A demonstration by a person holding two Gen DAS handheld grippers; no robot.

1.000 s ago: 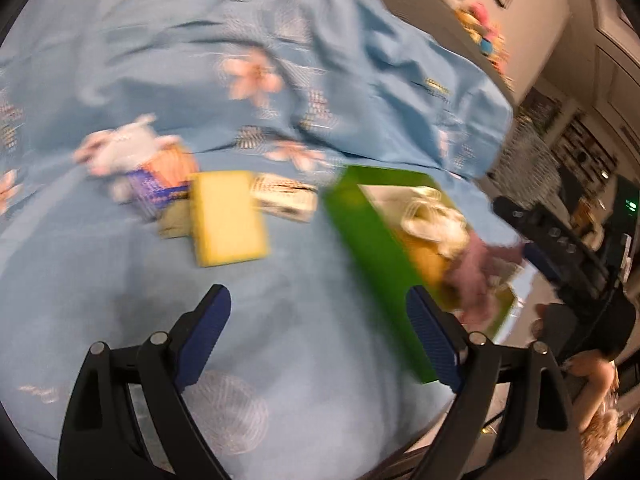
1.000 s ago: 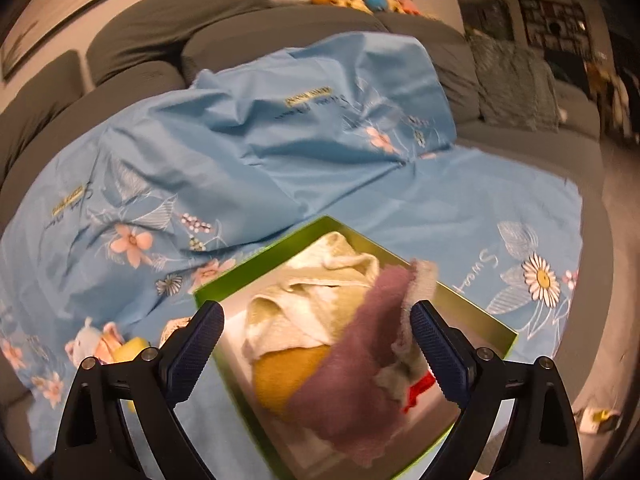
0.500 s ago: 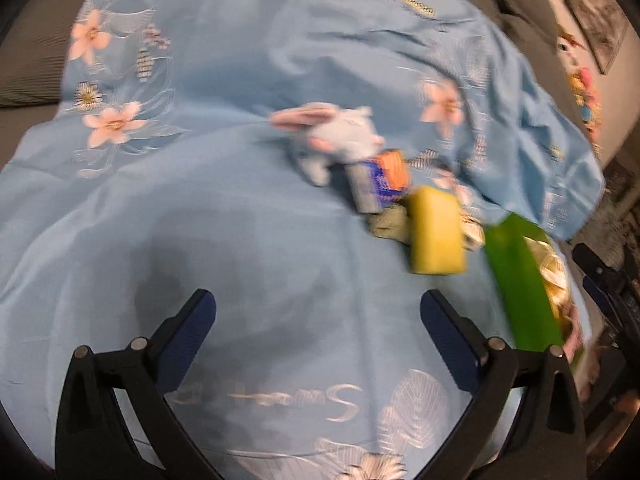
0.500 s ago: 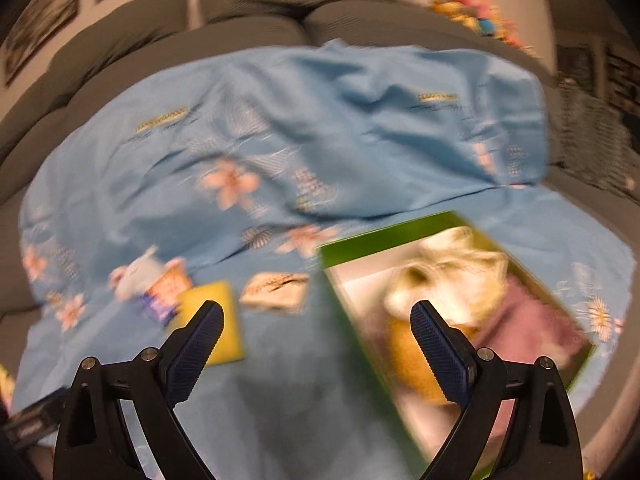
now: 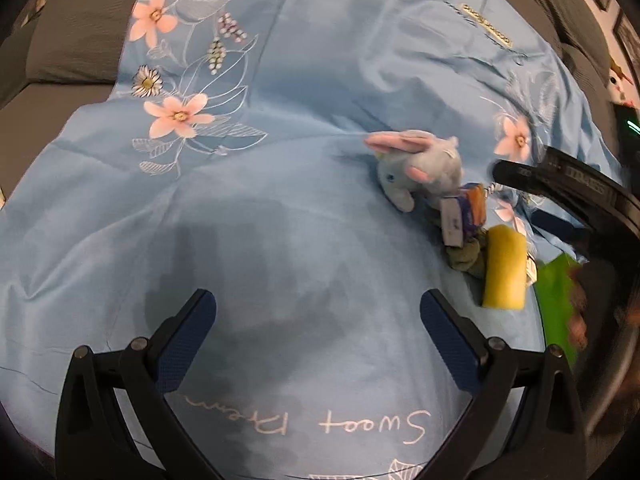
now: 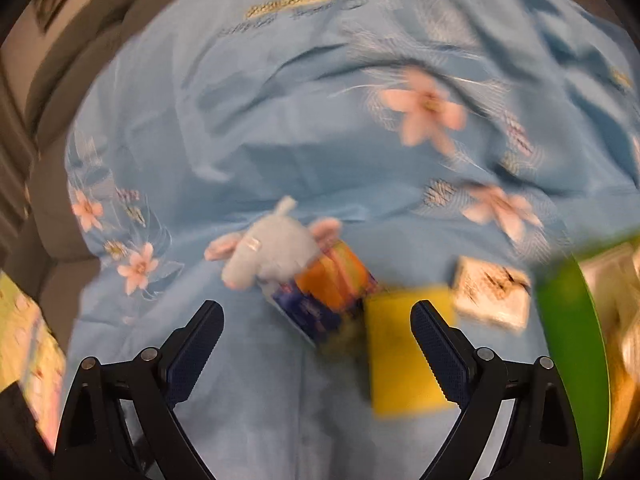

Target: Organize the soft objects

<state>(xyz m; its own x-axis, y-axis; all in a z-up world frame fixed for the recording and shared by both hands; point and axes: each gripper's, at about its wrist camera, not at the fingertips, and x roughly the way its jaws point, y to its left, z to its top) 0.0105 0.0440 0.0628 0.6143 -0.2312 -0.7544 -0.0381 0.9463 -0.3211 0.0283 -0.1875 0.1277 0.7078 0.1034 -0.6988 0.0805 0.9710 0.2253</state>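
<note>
above the blue sheet (image 5: 280,240), left gripper (image 5: 318,320) and right gripper (image 6: 316,328) fingers spread wide, holding nothing.

Soft, even indoor light. In the left wrist view the blue sheet (image 5: 280,200) is fairly sharp, with a broad dark shadow near the left gripper (image 5: 318,316); the right edge smears. The right wrist view is motion-blurred throughout: the plush toy (image 6: 272,252) and yellow sponge (image 6: 404,352) lose their outlines. Fisheye bending and dark corners frame both views.

Bare sheet (image 5: 280,240) ahead of left claw (image 5: 318,324); plush rabbit (image 5: 420,168), yellow sponge (image 5: 504,268) crowd right side.
</note>
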